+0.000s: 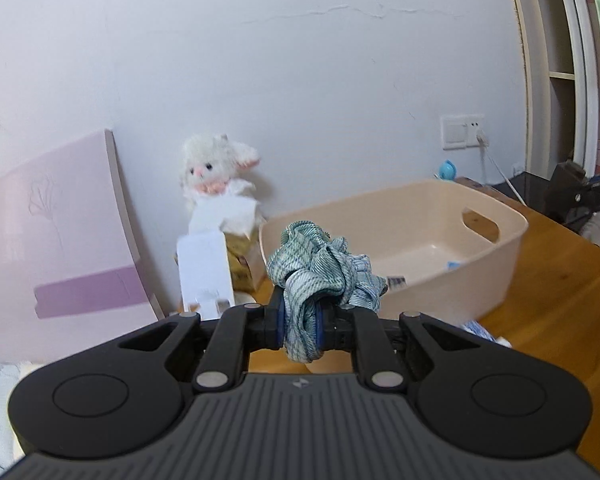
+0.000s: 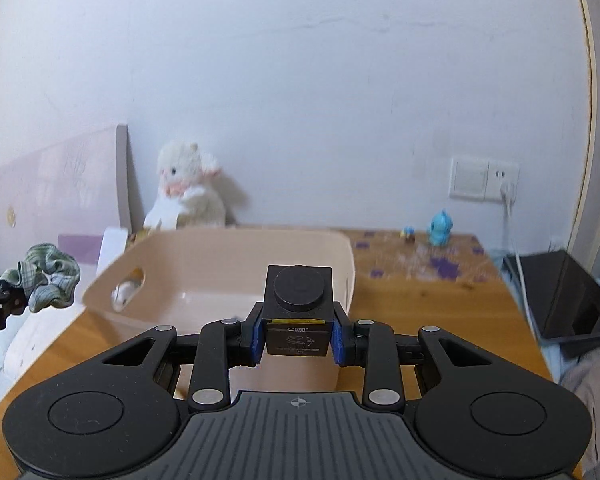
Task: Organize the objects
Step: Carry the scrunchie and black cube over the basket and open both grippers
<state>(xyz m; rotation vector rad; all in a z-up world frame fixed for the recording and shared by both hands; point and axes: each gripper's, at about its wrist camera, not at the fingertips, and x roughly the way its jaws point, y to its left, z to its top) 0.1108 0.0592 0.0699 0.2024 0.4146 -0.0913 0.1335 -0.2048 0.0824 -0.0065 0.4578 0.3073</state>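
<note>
My left gripper [image 1: 301, 320] is shut on a green-and-white plaid scrunchie [image 1: 320, 268] and holds it in the air near the left end of the beige plastic basket [image 1: 440, 216]. The scrunchie also shows at the far left of the right wrist view [image 2: 46, 278]. My right gripper [image 2: 298, 338] is shut on a small black cube box [image 2: 298, 308] with a round black top, held above the basket's near wall [image 2: 236, 256]. Small items lie on the basket floor [image 1: 396, 280].
A white plush lamb [image 2: 188, 188] sits against the wall behind the basket, with white cartons [image 1: 206, 272] beside it. A pink board [image 1: 56, 232] leans at left. A blue figurine [image 2: 440, 228] and purple bits [image 2: 444, 268] lie on the wooden table. A black box [image 2: 560, 296] stands at right.
</note>
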